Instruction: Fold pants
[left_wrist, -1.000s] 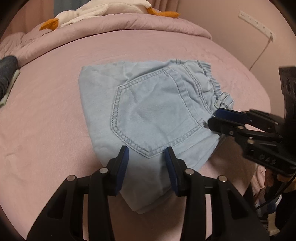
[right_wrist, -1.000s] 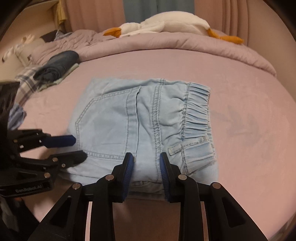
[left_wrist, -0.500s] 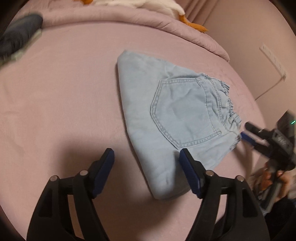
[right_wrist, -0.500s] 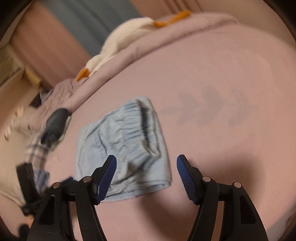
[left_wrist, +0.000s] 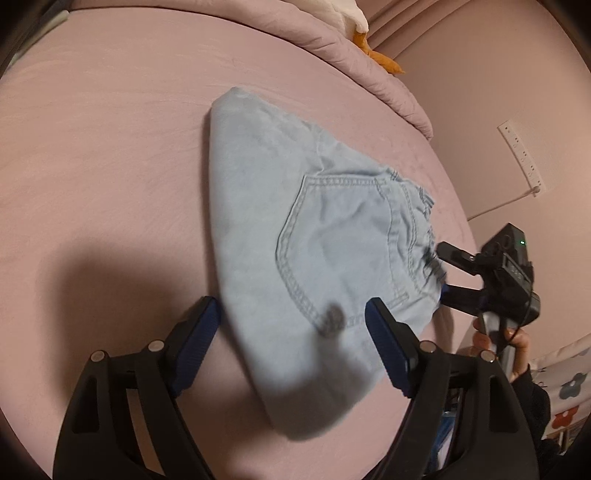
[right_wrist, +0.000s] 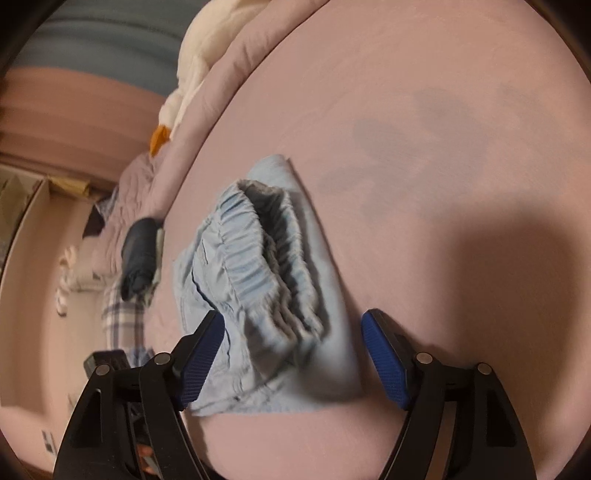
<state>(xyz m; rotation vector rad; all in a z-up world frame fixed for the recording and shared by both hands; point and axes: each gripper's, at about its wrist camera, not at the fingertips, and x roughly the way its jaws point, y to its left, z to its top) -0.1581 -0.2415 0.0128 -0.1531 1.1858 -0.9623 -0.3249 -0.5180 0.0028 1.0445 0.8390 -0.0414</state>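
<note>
pants' (left_wrist: 295, 229) near edge blurred, plush toy (right_wrist: 199, 66) cut off by frame

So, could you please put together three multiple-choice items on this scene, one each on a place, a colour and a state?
1. Where do the folded light-blue denim pants lie?
A. on the pink bed sheet
B. on a wooden floor
C. in a basket

2. What colour are the pads on the left gripper?
A. red
B. blue
C. white

3. How do the jaws of the right gripper stand?
A. shut on the pants
B. shut on nothing
C. wide open, holding nothing

Answers: 1 A, sheet surrounds the pants on all sides; 2 B, both inner pads show blue; 3 C, the fingers stand apart either side of the elastic waistband.
</note>
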